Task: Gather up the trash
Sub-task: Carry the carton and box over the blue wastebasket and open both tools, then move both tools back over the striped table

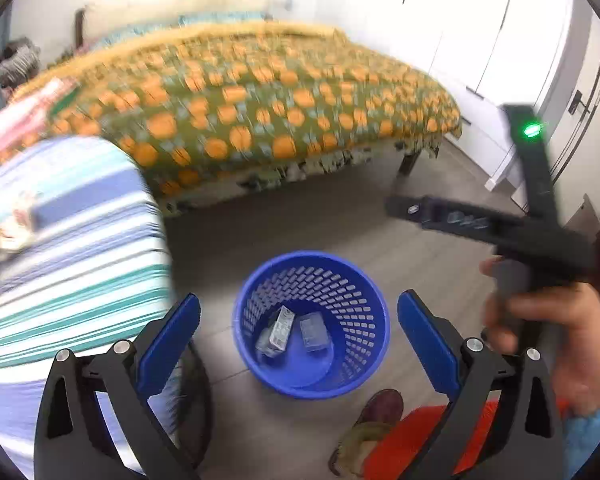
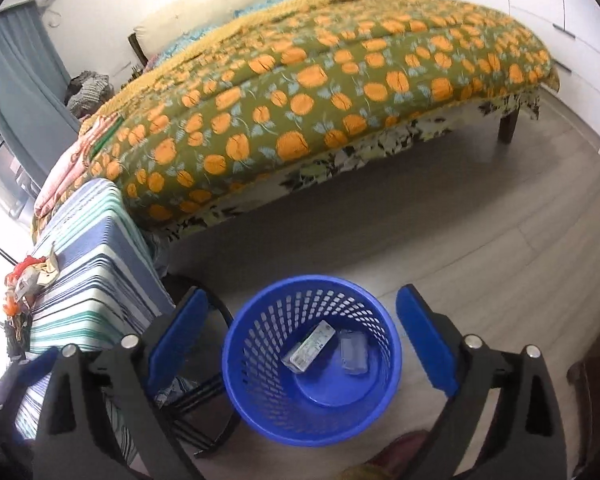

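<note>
A blue perforated waste basket [image 1: 364, 280] [image 2: 260, 320] stands on the grey floor. Inside lie a small printed carton [image 1: 283, 327] [image 2: 313, 345] and clear plastic wrappers [image 1: 313, 331] [image 2: 354, 354]. My left gripper [image 1: 299, 340] is open and empty, above the basket. My right gripper [image 2: 302, 334] is open and empty, also above the basket; its body [image 1: 536, 236] shows in the left wrist view, held in a hand. More trash scraps [image 2: 32, 280] lie on the striped cloth [image 2: 96, 256] at left.
A bed with an orange-flowered cover [image 2: 320, 80] [image 1: 260, 100] stands behind the basket. The striped-cloth-covered table [image 1: 68, 240] is at left, with black chair legs [image 2: 204, 396] beside the basket. White cupboards [image 1: 480, 32] line the right wall. My foot [image 1: 376, 412] is near the basket.
</note>
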Demonstrator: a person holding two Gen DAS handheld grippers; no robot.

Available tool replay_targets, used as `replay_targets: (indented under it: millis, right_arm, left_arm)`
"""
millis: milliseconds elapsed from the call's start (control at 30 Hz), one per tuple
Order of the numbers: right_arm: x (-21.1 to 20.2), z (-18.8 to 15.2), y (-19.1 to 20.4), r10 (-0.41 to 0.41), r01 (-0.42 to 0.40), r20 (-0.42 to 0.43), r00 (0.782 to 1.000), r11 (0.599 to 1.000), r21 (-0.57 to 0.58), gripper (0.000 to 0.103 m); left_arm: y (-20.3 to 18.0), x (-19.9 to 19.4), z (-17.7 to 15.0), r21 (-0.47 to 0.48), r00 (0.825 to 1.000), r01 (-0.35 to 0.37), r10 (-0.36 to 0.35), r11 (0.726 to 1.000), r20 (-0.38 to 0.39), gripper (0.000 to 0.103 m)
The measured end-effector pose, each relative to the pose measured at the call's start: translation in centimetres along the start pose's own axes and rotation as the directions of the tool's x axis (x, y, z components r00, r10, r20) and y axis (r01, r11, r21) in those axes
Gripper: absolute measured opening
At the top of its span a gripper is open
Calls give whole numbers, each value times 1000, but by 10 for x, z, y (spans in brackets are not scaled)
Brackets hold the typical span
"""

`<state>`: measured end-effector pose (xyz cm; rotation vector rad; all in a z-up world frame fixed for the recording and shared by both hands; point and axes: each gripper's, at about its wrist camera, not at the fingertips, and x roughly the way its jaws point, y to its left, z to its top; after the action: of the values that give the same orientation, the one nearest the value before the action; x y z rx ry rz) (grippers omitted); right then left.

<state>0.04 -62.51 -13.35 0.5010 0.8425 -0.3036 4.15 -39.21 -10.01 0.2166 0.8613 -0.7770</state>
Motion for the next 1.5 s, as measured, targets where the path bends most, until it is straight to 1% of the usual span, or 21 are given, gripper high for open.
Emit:
replay_targets:
  millis: [33,100,200,267,367,500,667,967,1267,1500]
  right_arm:
    - [-4,-2,8,-2,2,13,1000,1000,-10,98]
    - [-15,-8,29,5,-4,42,999,999,-41,99]
    - [-26,-16,64,29,-20,81,996,994,-105,99]
    - [-31,-23,86,32,-13,113,993,988,-157,99]
    - [-35,-39,118,39,-9,131,991,976,-219,99]
    - [-41,-60,151,71,-33,144,987,967,-251,99]
    - [-46,-80,184,77,-20,178,981,954,-300,99]
    - [-48,-103,222,110,-33,200,974,934,-355,99]
    - [-44,-118,249,103,3,220,970,901,-434,99]
    - [-40,-118,252,104,0,212,972,899,-439,99]
  left_arm:
    - [1,-14,-2,4,1000,-20,20,1000,14,98]
    - [9,-38,-6,0,997,-62,62,998,36,98]
    - [24,-62,-13,-25,992,-112,114,993,50,98]
    - [37,-78,-17,-39,985,-160,163,986,59,98]
    - [55,-102,-24,-51,970,-224,227,973,84,98]
    - [80,-129,-34,-92,956,-266,275,959,105,98]
    - [106,-152,-43,-136,935,-319,335,938,117,98]
    - [135,-178,-58,-183,909,-373,397,910,123,98]
    - [151,-183,-65,-212,902,-393,420,895,102,98]
    - [158,-179,-66,-219,900,-400,427,890,87,98]
